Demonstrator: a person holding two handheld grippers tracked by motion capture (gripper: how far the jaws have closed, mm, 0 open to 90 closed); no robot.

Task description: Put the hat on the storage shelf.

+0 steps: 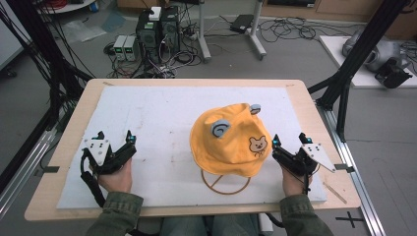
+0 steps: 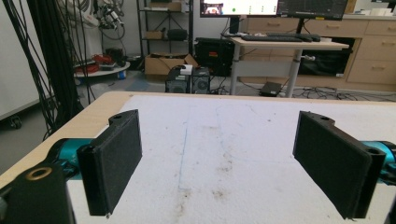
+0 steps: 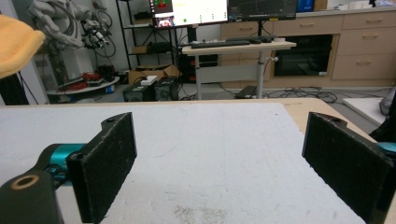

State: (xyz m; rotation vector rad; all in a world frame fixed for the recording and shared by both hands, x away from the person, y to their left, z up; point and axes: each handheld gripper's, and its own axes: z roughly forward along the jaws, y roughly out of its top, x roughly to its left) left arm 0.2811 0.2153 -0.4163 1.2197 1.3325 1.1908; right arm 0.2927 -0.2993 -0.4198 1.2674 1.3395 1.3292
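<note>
A soft yellow-orange sun hat [image 1: 230, 140] sits on a thin round wire stand [image 1: 224, 184], near the middle of the worktop and a bit to the right. The hat has two small grey ears and a little bear face stitched on its side. A corner of the hat also shows at the top left of the right gripper view [image 3: 16, 44].

The wooden worktop [image 1: 70, 123] is covered by a big white foam sheet [image 1: 157, 123] with some dirty marks on it.

The left gripper [image 1: 115, 136] is held in the person's left hand [image 1: 116, 178], low over the sheet and well apart from the hat. Its two black jaws are spread wide with nothing between them, as the left gripper view shows [image 2: 224, 163].

The right gripper [image 1: 289, 138] is held in the right hand [image 1: 293, 183], just beside the hat's right edge. I cannot tell if it touches the hat. Its jaws are spread wide too, and they hold nothing [image 3: 233, 163].

Green sleeves [image 1: 116, 216] cover both arms.

Behind the worktop, small computer boxes [image 1: 157, 29] and many cables lie on the grey floor [image 1: 295, 54].
</note>
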